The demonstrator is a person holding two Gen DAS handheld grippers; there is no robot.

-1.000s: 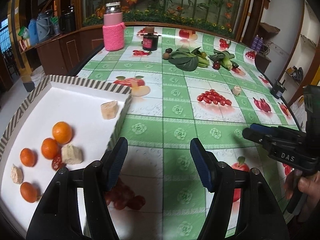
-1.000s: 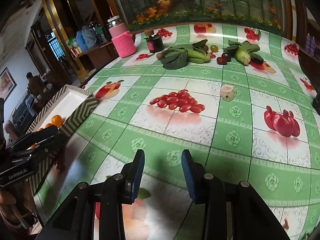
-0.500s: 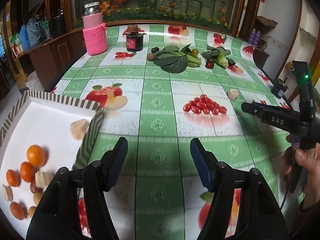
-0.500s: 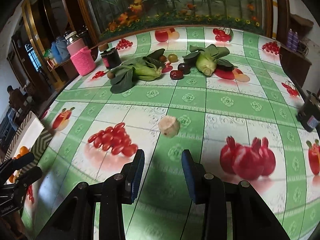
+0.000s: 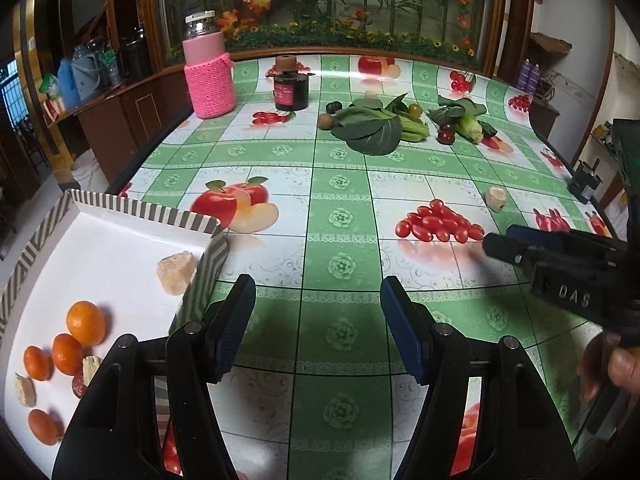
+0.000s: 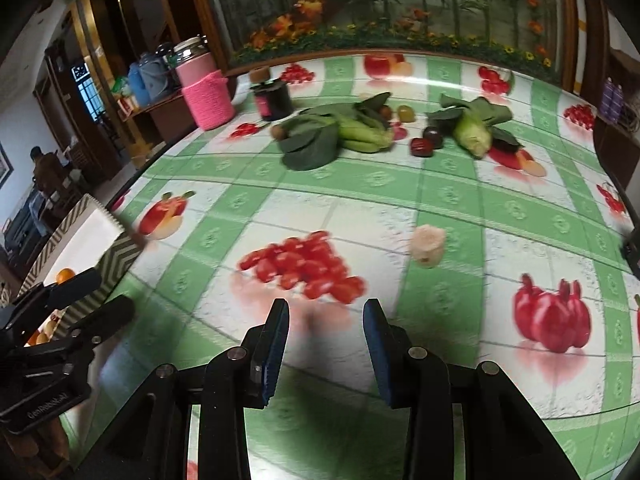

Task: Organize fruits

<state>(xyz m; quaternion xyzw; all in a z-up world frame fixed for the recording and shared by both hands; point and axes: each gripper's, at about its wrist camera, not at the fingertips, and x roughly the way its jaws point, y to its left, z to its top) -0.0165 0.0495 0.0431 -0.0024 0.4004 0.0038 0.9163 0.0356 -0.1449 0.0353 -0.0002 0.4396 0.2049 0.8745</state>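
A white tray with a striped rim (image 5: 120, 204) lies at the table's left and holds several oranges (image 5: 85, 322) and pale fruit chunks (image 5: 176, 272). My left gripper (image 5: 318, 328) is open and empty, just right of the tray's corner. My right gripper (image 6: 325, 350) is open and empty over the table; it also shows in the left wrist view (image 5: 516, 246). A pale fruit chunk (image 6: 428, 246) lies on the cloth ahead and to the right of it, also seen in the left wrist view (image 5: 496, 198). Small dark fruits (image 6: 428, 142) lie among the greens at the back.
Leafy greens (image 5: 372, 128) and a corn cob (image 5: 470, 128) lie at the far middle. A pink-sleeved jar (image 5: 208, 70) and a dark jar (image 5: 291, 88) stand behind them. The tablecloth (image 5: 340, 208) is printed with fruit pictures. A small black device (image 5: 584, 184) sits at the right edge.
My left gripper has swung back leftward, so the tray sits closer in view. My right gripper has drawn back and turned left; the pale chunk now lies farther ahead to its right.
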